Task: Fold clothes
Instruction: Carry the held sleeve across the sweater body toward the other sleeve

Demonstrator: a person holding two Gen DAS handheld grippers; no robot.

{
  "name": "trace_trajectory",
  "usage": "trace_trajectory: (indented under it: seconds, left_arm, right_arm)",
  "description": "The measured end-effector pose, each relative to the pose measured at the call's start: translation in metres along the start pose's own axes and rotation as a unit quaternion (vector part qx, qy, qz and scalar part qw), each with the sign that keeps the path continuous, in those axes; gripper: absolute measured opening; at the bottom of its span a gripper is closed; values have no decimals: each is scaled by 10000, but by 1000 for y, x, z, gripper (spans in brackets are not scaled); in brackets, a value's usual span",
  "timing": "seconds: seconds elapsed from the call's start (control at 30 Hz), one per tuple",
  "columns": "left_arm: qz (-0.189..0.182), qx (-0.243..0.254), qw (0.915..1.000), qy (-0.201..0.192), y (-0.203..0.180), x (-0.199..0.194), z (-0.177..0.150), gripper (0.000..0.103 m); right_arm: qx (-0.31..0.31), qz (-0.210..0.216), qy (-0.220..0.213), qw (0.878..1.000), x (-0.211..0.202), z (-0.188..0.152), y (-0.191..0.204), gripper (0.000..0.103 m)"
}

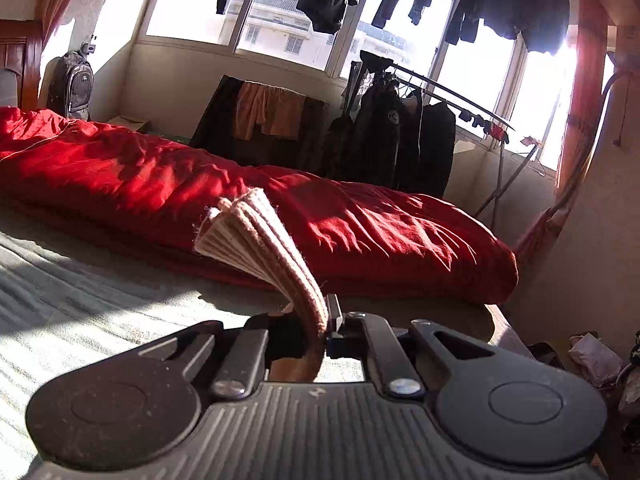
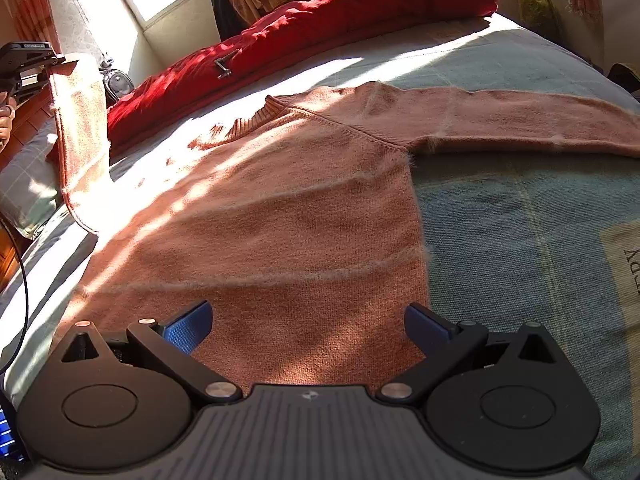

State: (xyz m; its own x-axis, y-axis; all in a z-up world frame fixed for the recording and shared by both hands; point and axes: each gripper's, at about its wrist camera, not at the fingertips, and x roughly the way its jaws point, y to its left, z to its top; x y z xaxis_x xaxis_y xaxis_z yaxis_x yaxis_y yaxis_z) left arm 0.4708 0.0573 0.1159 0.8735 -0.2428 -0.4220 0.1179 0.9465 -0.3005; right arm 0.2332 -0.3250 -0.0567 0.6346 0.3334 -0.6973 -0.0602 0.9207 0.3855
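A pink knit sweater (image 2: 280,208) lies flat on the bed, neck toward the red duvet, one sleeve (image 2: 520,120) stretched out to the right. My left gripper (image 1: 320,330) is shut on the ribbed cuff (image 1: 256,232) of the other sleeve and holds it up off the bed. In the right wrist view that raised sleeve (image 2: 80,140) hangs at the far left from the left gripper (image 2: 56,62). My right gripper (image 2: 308,326) is open and empty, its blue pads (image 2: 188,330) spread above the sweater's hem.
A red duvet (image 1: 200,184) lies bunched along the far side of the bed. A grey-blue bedspread (image 2: 520,220) covers the bed. Dark clothes hang on a rack (image 1: 400,128) by the windows. A backpack (image 1: 70,84) stands at the far left.
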Motion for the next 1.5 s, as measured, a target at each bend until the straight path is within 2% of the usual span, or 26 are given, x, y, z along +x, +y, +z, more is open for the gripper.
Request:
trace_trajectory:
  seconds: [0.23, 0.43, 0.83, 1.17, 1.5]
  left_arm:
    - [-357, 120, 9991, 194, -39, 18, -14, 6]
    - [-501, 280, 9970, 518, -66, 39, -36, 6]
    - [-505, 630, 9914, 1035, -106, 79, -78, 6]
    - [-451, 992, 9826, 1505, -128, 108, -125, 6]
    - [-436, 978, 9773, 1829, -134, 122, -150, 7]
  right_arm:
    - [26, 0, -26, 10000, -4, -1, -8, 103]
    - [110, 2, -53, 9999, -8, -2, -15, 103]
    - [222, 0, -62, 9997, -13, -10, -20, 103]
    - [328, -62, -41, 9994, -15, -14, -26, 103]
    - [402, -60, 7, 9992, -13, -16, -30, 103]
